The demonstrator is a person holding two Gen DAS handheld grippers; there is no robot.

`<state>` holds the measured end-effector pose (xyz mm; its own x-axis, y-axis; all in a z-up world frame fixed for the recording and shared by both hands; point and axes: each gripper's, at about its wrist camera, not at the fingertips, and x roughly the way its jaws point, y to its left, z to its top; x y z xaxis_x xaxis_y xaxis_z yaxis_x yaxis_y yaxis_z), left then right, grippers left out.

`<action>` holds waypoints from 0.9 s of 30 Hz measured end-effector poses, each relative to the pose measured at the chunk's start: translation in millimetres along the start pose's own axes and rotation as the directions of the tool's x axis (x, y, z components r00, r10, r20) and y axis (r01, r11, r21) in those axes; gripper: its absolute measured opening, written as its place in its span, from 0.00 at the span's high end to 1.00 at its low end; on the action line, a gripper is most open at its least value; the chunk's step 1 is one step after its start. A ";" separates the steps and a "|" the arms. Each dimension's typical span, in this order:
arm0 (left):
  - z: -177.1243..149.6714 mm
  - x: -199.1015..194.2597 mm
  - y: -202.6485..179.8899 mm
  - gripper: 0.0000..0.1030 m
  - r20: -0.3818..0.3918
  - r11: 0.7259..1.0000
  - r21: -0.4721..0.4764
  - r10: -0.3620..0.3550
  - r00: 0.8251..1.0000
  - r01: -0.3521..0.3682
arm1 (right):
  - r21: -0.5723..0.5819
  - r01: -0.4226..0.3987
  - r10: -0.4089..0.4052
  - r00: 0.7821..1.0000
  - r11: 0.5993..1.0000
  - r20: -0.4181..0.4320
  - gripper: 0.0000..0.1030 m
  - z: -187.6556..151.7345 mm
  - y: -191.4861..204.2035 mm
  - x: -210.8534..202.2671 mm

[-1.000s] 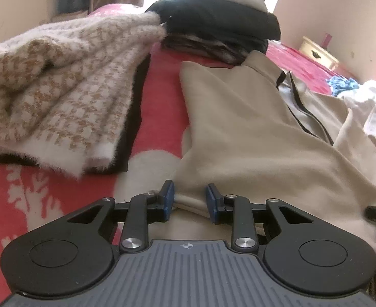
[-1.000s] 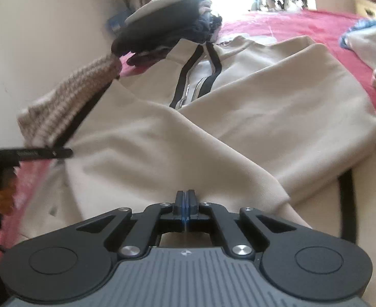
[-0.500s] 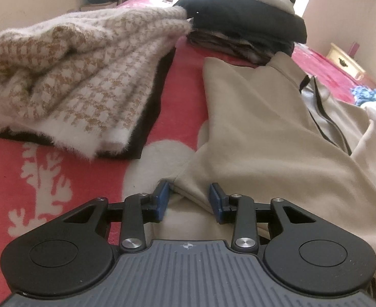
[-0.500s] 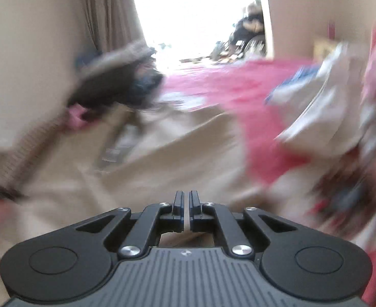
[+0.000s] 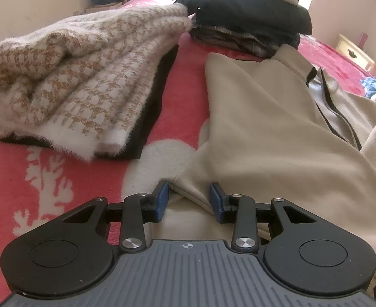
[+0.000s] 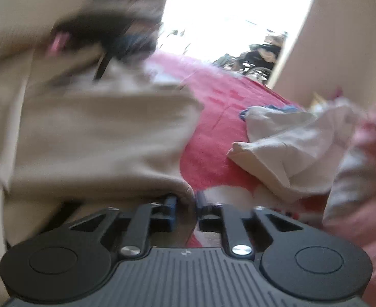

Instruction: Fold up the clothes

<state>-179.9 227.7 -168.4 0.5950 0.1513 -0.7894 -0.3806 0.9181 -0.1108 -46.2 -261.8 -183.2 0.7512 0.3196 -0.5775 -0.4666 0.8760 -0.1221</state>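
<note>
A beige zip-up jacket [image 5: 264, 128] lies spread on the red-and-white blanket [image 5: 21, 179]. My left gripper [image 5: 189, 200] is open at the jacket's near left corner. A fold of the hem lies between its blue pads [image 5: 162, 200], which do not press on it. The right wrist view is blurred by motion. In it my right gripper [image 6: 187, 204] sits at the jacket's [image 6: 98, 133] near right edge. Its jaws are opening, with a bulge of beige fabric between them and a gap on the right pad's side.
A fluffy brown-and-white houndstooth sweater [image 5: 80, 81] lies folded to the left. A stack of dark folded clothes [image 5: 244, 23] sits behind the jacket. To the right are a crumpled white garment [image 6: 290, 148] and a pink one [image 6: 362, 179]. A small nightstand [image 5: 354, 53] stands far right.
My right gripper swung right along the jacket's edge, bringing the blanket and white garment into view, and its shut jaws parted. My left gripper's jaws widened slightly around the hem.
</note>
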 end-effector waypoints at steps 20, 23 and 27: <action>-0.4 4.2 -5.0 0.64 0.011 0.999 -0.013 0.030 0.999 -0.030 | 0.255 -0.113 0.066 0.980 0.960 0.185 0.84 25.4 -21.7 -49.5; -0.6 2.7 -4.2 0.64 0.015 1.000 -0.018 0.026 1.000 -0.026 | 0.220 -0.115 0.102 0.993 0.969 0.067 0.84 16.4 -13.1 -0.8; 1.1 -9.4 2.8 0.64 0.022 1.000 -0.005 -0.011 1.000 0.011 | 0.318 -0.115 0.128 0.992 0.941 -0.021 0.92 1.9 -24.0 15.0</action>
<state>-185.9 229.2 -160.7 0.6148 0.1495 -0.7744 -0.3774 0.9179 -0.1223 -22.8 -277.4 -187.4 0.6752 0.4217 -0.6053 -0.3768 0.9025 0.2084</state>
